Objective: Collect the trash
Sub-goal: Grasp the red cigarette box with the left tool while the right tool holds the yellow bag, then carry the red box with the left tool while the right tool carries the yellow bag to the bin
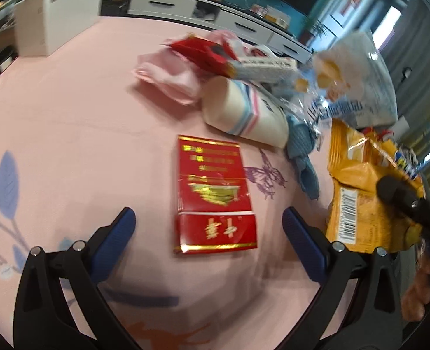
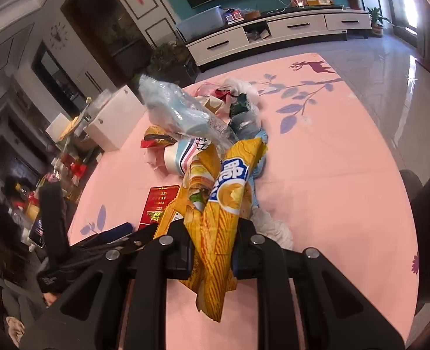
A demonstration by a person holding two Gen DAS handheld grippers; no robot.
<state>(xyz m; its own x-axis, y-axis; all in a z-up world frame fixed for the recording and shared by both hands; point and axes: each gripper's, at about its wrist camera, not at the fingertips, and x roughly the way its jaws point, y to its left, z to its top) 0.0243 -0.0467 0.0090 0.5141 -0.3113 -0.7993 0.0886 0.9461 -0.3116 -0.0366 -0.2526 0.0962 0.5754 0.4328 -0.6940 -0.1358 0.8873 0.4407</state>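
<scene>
My left gripper [image 1: 209, 230] is open, its blue-padded fingers either side of a red cigarette pack [image 1: 213, 194] lying flat on the pink tablecloth; the pack also shows in the right wrist view [image 2: 159, 204]. My right gripper [image 2: 213, 248] is shut on a yellow chip bag [image 2: 220, 210], held above the table; the bag also shows in the left wrist view [image 1: 363, 192]. Behind lie a tipped paper cup [image 1: 244, 110], a pink bag [image 1: 168, 75], a red wrapper [image 1: 206, 52] and a clear blue plastic bag [image 2: 180, 110].
A white box [image 1: 57, 17] stands at the table's far left edge. A crumpled white tissue [image 2: 270, 227] lies by the right gripper. A blue cloth [image 1: 302, 151] lies right of the cup. A TV cabinet [image 2: 273, 32] stands beyond the table.
</scene>
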